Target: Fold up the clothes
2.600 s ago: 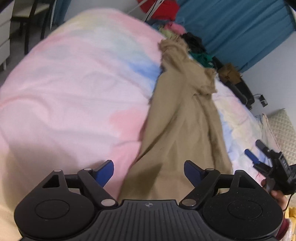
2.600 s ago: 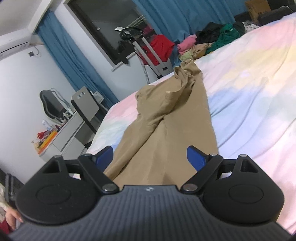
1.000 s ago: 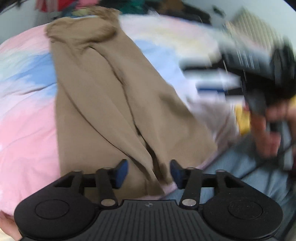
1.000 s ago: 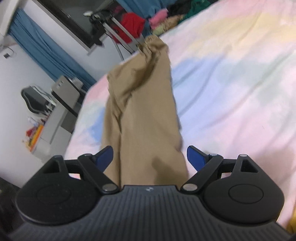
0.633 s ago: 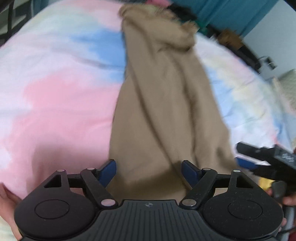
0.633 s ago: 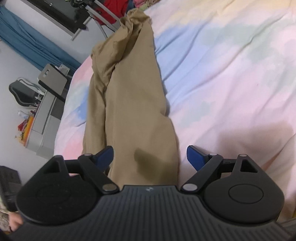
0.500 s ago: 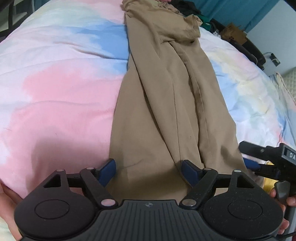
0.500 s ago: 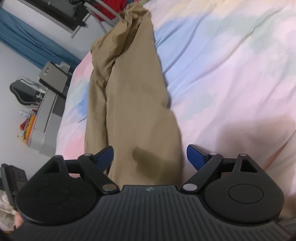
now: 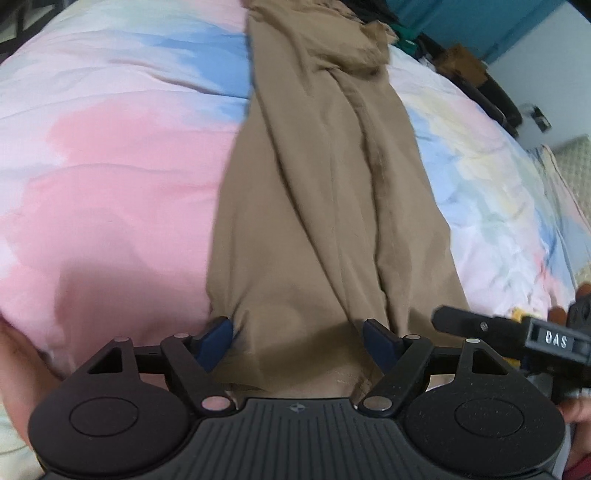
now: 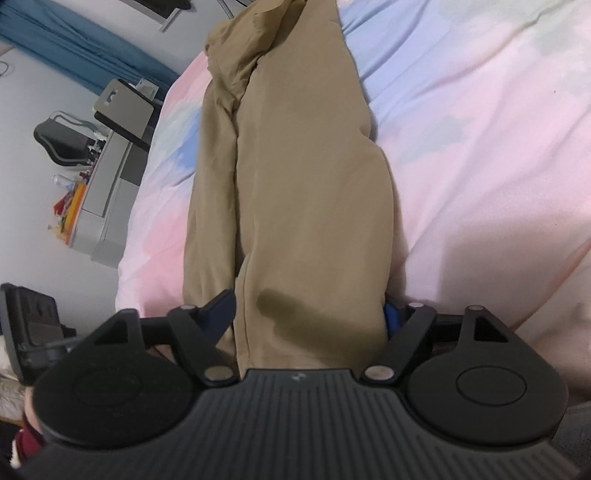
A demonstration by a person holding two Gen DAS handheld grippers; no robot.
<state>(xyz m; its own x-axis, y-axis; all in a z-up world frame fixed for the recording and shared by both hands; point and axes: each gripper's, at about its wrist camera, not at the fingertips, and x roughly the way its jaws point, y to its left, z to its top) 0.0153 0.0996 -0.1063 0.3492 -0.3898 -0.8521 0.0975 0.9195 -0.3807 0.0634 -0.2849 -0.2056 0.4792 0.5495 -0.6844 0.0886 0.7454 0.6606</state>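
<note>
Tan trousers (image 9: 325, 206) lie lengthwise on the pastel bedspread (image 9: 110, 155), hems nearest me and waist bunched at the far end. My left gripper (image 9: 299, 343) hangs low over the hem end. Its jaws are closing with the left leg's cloth between the blue pads (image 9: 218, 341), and the cloth is not pinched. My right gripper (image 10: 306, 314) sits over the trousers (image 10: 295, 184) at the right leg's hem. Its jaws are closing too, and the cloth fills the gap and covers part of the right pad. One black finger (image 9: 476, 325) of the right gripper shows in the left wrist view.
The bed edge is right below both grippers. A grey desk (image 10: 107, 206) and an office chair (image 10: 62, 144) stand left of the bed, under a blue curtain (image 10: 74, 40). Dark clothes (image 9: 406, 33) are piled at the far end. A pillow (image 9: 576, 166) lies at the right.
Both grippers have sunk toward the hem end, so the cloth now reaches between the pads. The left view has rolled back to straight. The right jaws stand narrower than half a second ago.
</note>
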